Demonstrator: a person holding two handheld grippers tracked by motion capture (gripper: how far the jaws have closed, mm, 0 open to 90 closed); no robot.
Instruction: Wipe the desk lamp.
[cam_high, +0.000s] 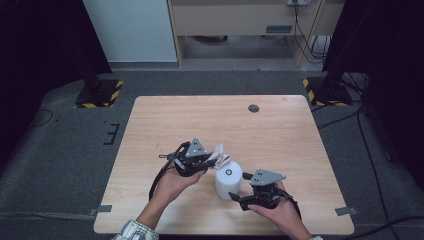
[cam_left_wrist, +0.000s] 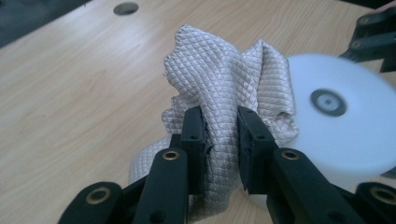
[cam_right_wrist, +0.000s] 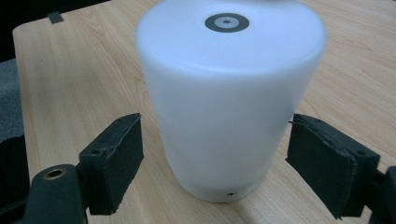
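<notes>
A white cylinder with a grey ring on its top stands upright on the wooden table, near the front. My left gripper is shut on a beige quilted cloth; the cloth bunches up past the jaws and touches the cylinder's top edge. In the left gripper view the left gripper pinches a fold of it. My right gripper is open, with one pad on each side of the cylinder and a gap at both. In the high view the right gripper sits at the cylinder's right.
A dark round hole lies in the table's far side. Grey tape tabs mark the front corners. Black stands on yellow-striped bases rise behind the table. Cables run over the floor at the right.
</notes>
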